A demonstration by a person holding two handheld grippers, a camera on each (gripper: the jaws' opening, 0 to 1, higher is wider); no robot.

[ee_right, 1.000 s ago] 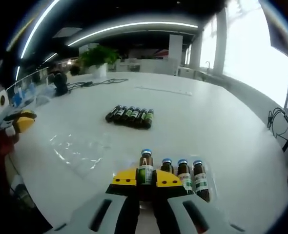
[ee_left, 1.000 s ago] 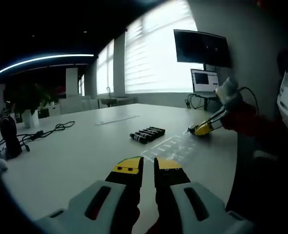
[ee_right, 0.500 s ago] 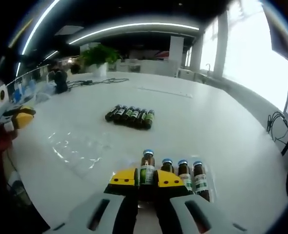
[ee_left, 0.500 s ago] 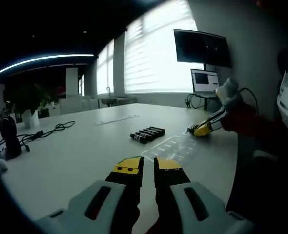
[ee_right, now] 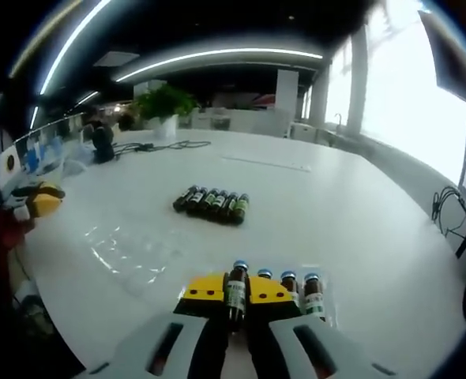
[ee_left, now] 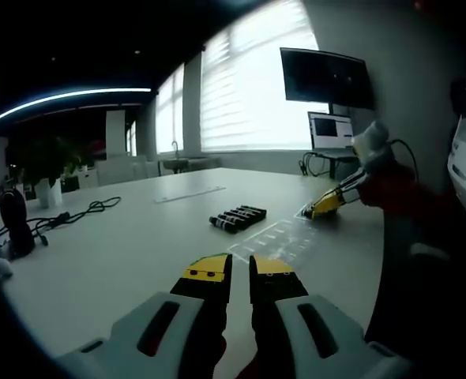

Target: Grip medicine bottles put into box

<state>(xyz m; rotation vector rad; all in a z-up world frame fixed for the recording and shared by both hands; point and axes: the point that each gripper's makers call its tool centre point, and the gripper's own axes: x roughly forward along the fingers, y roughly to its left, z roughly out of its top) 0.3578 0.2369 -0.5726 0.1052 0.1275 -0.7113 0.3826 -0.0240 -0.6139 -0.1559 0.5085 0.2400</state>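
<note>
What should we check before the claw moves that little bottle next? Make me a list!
1. Right gripper shut on the brown blue-capped medicine bottle: ok.
2. Held bottle upright, not slipping: upright ok; slipping cannot tell.
3. Three standing brown bottles beside it not caught between the jaws: ok.
4. Clear plastic box in place on the white table: ok.
5. Row of lying dark bottles apart from the box: ok.
6. Left gripper shut, holding nothing: ok.

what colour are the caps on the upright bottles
Blue, on the small brown glass medicine bottles; clearest in the right gripper view.
</note>
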